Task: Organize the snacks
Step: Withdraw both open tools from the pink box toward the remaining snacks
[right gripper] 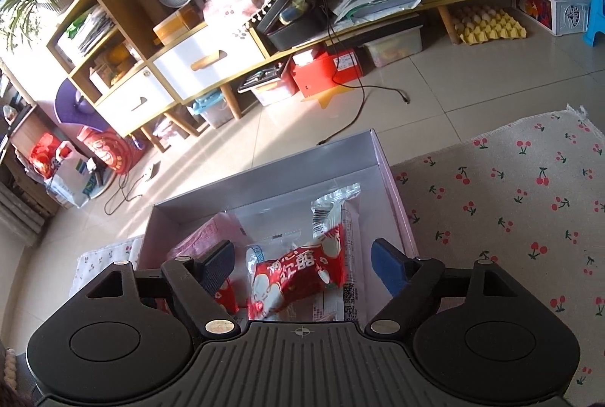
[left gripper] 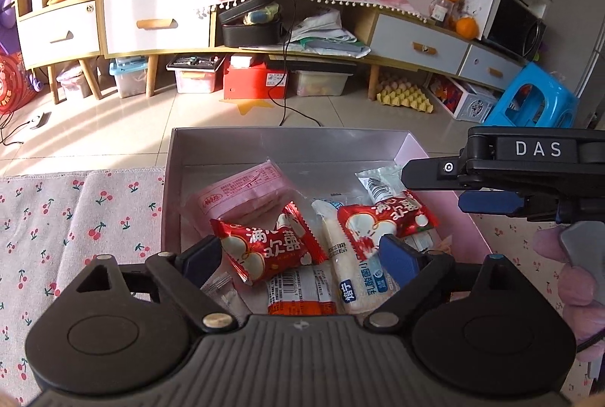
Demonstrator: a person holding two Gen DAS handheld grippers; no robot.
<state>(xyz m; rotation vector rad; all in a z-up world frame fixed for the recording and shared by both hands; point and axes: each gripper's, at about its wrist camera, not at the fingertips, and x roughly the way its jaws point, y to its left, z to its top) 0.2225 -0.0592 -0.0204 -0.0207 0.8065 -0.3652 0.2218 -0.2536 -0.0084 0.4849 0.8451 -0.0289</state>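
Note:
An open pink box (left gripper: 287, 146) sits on the cherry-print cloth and holds several snack packs. Two red packs (left gripper: 264, 248) (left gripper: 382, 222), a pink pack (left gripper: 242, 197) and white packs (left gripper: 351, 256) lie inside. My left gripper (left gripper: 298, 261) is open above the near end of the box, around the left red pack without touching it. My right gripper (right gripper: 302, 265) is open and hovers over the right red pack (right gripper: 298, 278); it also shows in the left wrist view (left gripper: 453, 188) at the box's right edge.
The cherry-print cloth (left gripper: 75, 218) covers the table on both sides of the box (right gripper: 510, 199). Beyond the table edge is tiled floor (left gripper: 189, 112), with a long low cabinet, storage bins, a blue stool (left gripper: 533, 101) and a trailing cable.

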